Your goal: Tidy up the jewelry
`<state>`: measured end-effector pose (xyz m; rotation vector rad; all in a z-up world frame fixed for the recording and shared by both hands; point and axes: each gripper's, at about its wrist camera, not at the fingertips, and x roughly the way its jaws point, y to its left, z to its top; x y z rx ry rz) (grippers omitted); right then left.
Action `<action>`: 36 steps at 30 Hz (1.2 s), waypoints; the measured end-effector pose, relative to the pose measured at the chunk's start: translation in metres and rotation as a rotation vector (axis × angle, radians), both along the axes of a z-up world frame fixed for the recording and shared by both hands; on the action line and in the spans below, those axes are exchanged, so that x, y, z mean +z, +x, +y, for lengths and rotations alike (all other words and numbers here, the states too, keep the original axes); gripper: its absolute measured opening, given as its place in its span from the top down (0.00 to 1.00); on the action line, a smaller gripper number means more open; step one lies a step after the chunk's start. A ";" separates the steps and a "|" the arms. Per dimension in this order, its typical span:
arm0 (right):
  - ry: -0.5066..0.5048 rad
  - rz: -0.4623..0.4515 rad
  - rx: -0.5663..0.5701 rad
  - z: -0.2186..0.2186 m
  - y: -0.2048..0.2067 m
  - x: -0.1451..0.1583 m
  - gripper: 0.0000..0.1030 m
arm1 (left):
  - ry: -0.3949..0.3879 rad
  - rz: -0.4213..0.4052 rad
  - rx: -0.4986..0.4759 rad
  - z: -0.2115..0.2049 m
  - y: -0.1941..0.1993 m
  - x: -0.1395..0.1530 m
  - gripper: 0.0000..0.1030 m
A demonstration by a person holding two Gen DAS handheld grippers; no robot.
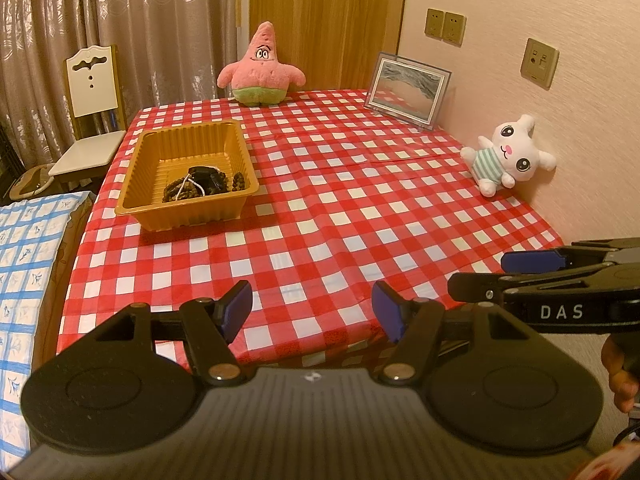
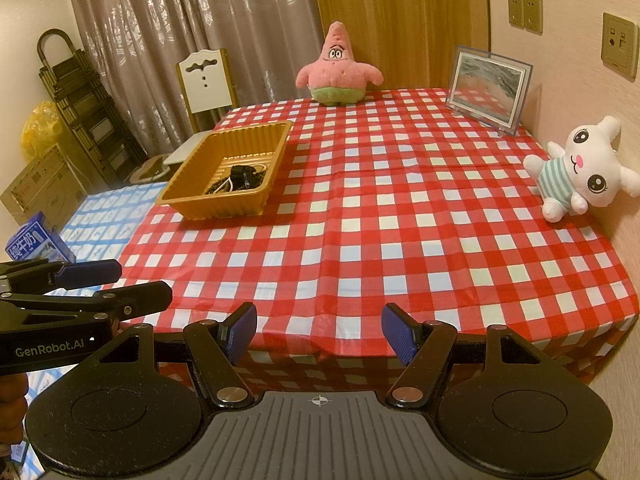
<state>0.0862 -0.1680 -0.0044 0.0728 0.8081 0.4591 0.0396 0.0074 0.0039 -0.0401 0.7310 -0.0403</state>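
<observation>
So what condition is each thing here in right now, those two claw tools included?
Left hand-held gripper: open, holding nothing.
Right hand-held gripper: open, holding nothing.
Gold tray: upright on the checked tablecloth, beaded jewelry heaped inside.
Pink starfish plush: sitting upright.
White bunny plush: leaning against the wall.
Picture frame: standing.

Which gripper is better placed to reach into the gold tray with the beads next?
Left, probably. The gold tray holding the bead jewelry sits on the table's left side, nearer the left gripper. The right gripper would cross over. Both are open and empty.
</observation>
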 end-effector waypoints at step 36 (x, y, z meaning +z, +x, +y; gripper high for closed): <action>-0.003 0.003 0.009 -0.002 0.004 -0.003 0.33 | 0.001 -0.001 0.006 -0.002 0.003 0.000 0.38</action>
